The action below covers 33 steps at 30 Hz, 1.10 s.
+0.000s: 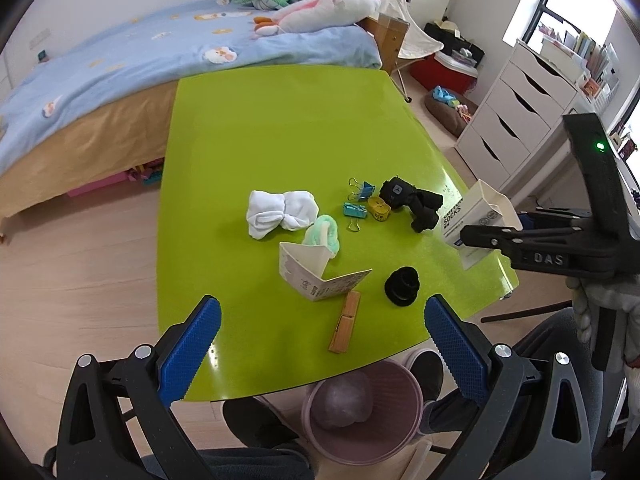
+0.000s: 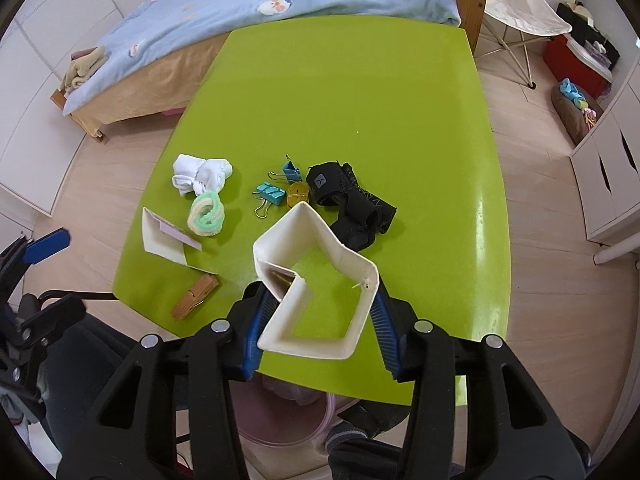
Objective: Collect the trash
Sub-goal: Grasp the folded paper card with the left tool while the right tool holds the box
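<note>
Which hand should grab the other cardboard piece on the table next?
Probably the left. The left gripper is open, just short of the folded cardboard. The right gripper is shut on a sock sleeve.

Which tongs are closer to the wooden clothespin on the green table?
Left. The left tongs hang open just in front of the wooden clothespin. The right tongs are off to its side, squeezing a white cardboard sleeve.

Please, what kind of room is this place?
Most likely a bedroom at home: a bed with a blue blanket and a plush toy stands behind the green table, and a white drawer chest stands near the window.
</note>
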Available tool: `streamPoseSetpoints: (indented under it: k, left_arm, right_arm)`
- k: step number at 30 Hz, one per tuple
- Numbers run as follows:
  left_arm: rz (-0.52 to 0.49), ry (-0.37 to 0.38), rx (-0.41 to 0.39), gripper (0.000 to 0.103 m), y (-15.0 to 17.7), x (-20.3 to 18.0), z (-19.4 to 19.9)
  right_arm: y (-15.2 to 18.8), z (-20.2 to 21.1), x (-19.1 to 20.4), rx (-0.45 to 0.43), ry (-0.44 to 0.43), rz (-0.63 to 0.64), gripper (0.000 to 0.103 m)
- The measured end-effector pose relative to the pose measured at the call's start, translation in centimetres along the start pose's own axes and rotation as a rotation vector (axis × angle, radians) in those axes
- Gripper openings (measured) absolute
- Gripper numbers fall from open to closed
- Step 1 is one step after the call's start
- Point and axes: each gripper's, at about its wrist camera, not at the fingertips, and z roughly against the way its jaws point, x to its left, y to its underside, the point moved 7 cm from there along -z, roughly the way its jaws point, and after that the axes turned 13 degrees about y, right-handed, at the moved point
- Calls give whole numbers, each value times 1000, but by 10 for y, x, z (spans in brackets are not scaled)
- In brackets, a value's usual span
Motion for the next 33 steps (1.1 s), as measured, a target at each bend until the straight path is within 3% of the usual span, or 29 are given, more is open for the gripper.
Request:
streamPoseSetpoints:
  k: [10, 23, 25, 33]
  left_arm:
    - [8, -19, 125, 98, -7, 10, -44]
    - [166, -27, 99, 95, -20, 35, -58]
    - [177, -22, 114, 78, -20, 37, -60]
    - [194, 3, 144, 35, -14, 40, -63]
  right_arm:
    - [6, 2, -7, 6, -3, -12, 47]
    - [8, -1, -10, 7, -5, -13, 47]
    - [8, -1, -10, 8, -8, -15, 47]
    - [5, -3, -3, 3, -15, -6, 47]
